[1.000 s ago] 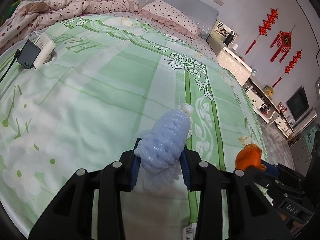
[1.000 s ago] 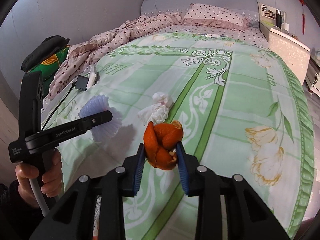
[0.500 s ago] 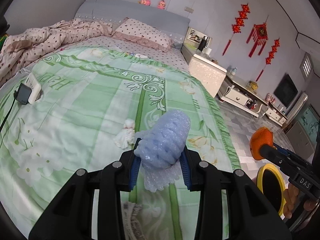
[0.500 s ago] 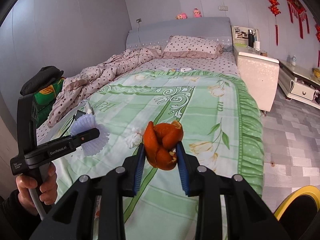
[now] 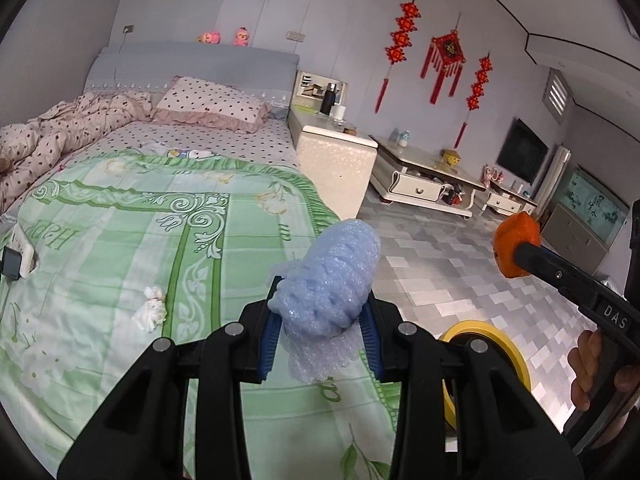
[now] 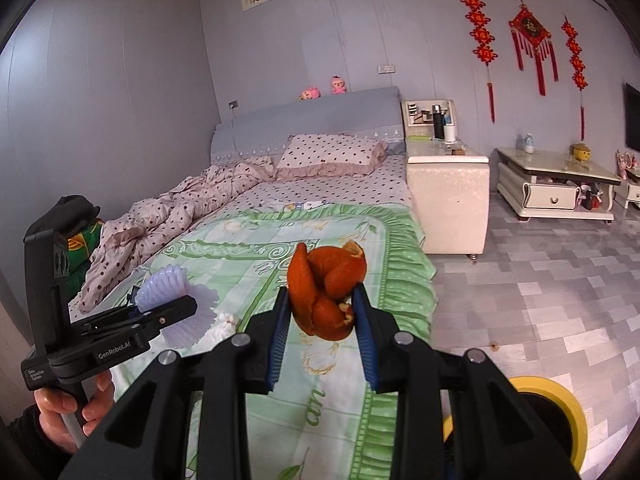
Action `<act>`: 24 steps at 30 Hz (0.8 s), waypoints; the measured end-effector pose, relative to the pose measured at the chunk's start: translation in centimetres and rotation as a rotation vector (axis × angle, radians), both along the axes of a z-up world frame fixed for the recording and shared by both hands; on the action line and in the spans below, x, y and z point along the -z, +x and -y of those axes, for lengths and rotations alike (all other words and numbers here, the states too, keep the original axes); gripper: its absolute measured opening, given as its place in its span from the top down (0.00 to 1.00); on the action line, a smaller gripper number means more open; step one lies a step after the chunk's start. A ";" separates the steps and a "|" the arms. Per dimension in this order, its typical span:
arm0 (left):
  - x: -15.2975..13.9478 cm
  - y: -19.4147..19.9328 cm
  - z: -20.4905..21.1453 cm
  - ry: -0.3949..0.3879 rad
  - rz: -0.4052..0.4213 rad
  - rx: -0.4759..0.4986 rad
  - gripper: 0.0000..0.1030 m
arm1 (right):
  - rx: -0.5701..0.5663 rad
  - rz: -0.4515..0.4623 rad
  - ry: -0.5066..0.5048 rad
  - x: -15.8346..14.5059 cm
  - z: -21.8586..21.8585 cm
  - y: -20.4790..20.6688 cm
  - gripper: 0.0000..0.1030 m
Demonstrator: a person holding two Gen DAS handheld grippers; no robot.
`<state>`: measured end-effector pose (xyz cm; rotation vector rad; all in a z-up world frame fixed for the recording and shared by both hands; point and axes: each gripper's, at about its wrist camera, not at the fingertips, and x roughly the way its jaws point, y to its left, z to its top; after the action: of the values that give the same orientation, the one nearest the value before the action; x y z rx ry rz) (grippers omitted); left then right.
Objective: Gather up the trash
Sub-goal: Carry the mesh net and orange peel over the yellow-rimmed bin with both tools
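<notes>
My left gripper (image 5: 320, 320) is shut on a pale blue foam fruit net (image 5: 330, 280), held above the bed's foot end. It also shows in the right wrist view (image 6: 172, 304). My right gripper (image 6: 322, 312) is shut on an orange peel (image 6: 326, 292), which shows at the right of the left wrist view (image 5: 516, 246). A crumpled white tissue (image 5: 151, 309) lies on the green bedspread (image 5: 100, 264). A yellow-rimmed bin (image 5: 494, 344) stands on the floor by the bed's foot, below and right of both grippers; it shows in the right wrist view (image 6: 560, 400) too.
A phone and charger (image 5: 16, 260) lie at the bed's left edge. A pink dotted quilt (image 5: 52, 136) and pillow (image 5: 212, 106) are at the head. A white bedside cabinet (image 5: 332, 156) and low TV table (image 5: 428, 176) stand on the grey tiled floor (image 5: 440, 272).
Both grippers have pulled back from the bed and swung right towards the floor, each still holding its item. The yellow-rimmed bin has come into both views.
</notes>
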<state>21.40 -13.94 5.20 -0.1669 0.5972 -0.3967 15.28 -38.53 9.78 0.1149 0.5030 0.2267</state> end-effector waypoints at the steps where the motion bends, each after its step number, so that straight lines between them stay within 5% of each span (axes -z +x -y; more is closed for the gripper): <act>1: -0.4 -0.2 1.2 0.003 0.006 0.018 0.67 | 0.018 0.006 0.001 -0.3 1.0 -0.3 0.72; 13: -1.5 -1.1 14.2 0.027 0.006 0.206 0.67 | 0.213 0.014 0.011 -0.6 11.5 -3.7 0.71; 24: 4.3 -1.1 23.3 0.095 -0.081 0.318 0.67 | 0.312 -0.088 0.052 4.7 18.0 -5.1 0.71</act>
<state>20.33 -37.28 0.94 0.0045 0.7234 -0.6697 10.14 -56.48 5.04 0.2523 0.5597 -0.0707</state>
